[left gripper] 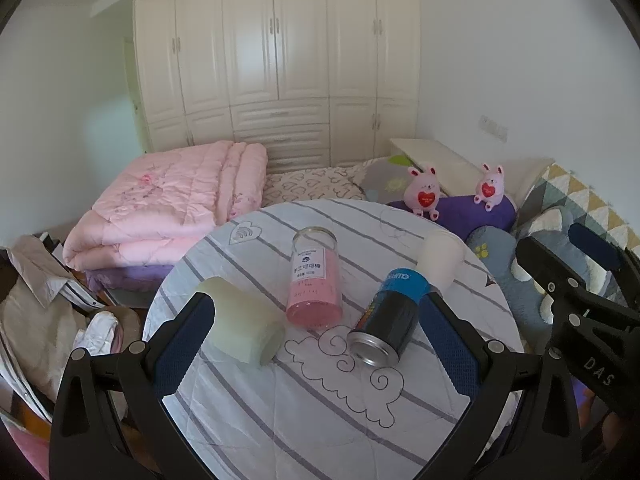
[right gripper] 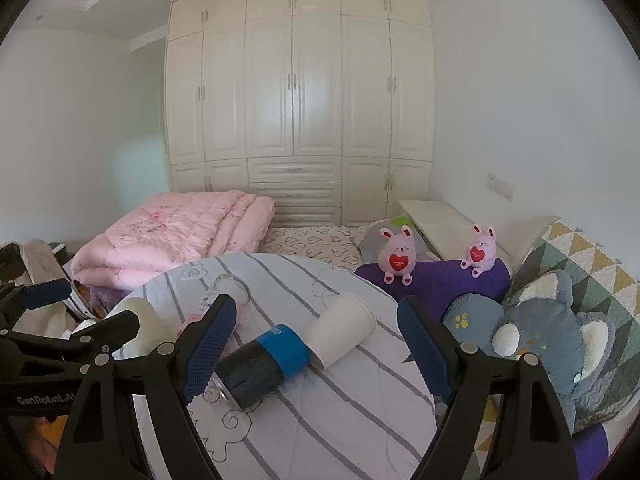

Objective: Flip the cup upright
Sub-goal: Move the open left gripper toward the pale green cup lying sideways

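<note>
A white paper cup [left gripper: 440,258] lies on its side on the round cloth-covered table [left gripper: 320,400], at its far right; it also shows in the right wrist view [right gripper: 342,330]. A pale green cup [left gripper: 240,324] lies on its side at the table's left, by the left finger of my left gripper [left gripper: 316,332]. It shows partly hidden in the right wrist view [right gripper: 140,326]. A black and blue can [left gripper: 390,316] and a clear jar with pink contents [left gripper: 316,280] lie between them. Both grippers are open and empty. My right gripper [right gripper: 316,344] is just in front of the white cup.
The table cloth [right gripper: 340,420] has grey stripes and cloud drawings. Behind are a folded pink quilt [left gripper: 168,208], two pink plush toys [left gripper: 424,194], a grey plush animal [right gripper: 560,344] on the right and clothes [left gripper: 44,312] on the left. White wardrobes [right gripper: 300,100] fill the back wall.
</note>
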Available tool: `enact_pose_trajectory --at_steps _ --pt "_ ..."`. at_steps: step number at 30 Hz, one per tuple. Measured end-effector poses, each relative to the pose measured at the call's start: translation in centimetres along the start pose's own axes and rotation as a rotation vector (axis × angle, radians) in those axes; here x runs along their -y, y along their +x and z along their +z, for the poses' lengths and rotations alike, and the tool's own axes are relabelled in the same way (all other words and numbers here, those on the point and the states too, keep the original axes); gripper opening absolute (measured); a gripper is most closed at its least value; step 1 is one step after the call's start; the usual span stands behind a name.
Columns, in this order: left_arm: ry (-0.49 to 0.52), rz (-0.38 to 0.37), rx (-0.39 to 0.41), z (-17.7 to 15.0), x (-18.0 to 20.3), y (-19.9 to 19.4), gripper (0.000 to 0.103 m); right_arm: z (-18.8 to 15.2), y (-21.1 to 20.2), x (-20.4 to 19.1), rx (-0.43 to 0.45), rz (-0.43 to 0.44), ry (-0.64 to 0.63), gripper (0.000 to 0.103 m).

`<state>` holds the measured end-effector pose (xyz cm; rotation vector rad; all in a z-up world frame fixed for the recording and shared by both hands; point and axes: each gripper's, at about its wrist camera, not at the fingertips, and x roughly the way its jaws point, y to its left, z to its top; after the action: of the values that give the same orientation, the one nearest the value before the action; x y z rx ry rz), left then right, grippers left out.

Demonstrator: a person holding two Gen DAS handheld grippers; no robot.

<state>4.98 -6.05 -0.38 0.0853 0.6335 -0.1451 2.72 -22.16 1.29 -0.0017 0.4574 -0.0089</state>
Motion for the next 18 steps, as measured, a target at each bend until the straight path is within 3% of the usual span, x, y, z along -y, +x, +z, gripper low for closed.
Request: enact_pose_trajectory --at_steps 18 --pt "0.035 0.006 -0.106 0.5 0.7 4.2 0.103 -0.4 4.1 2.1 -0.092 0.000 0.050 0.084"
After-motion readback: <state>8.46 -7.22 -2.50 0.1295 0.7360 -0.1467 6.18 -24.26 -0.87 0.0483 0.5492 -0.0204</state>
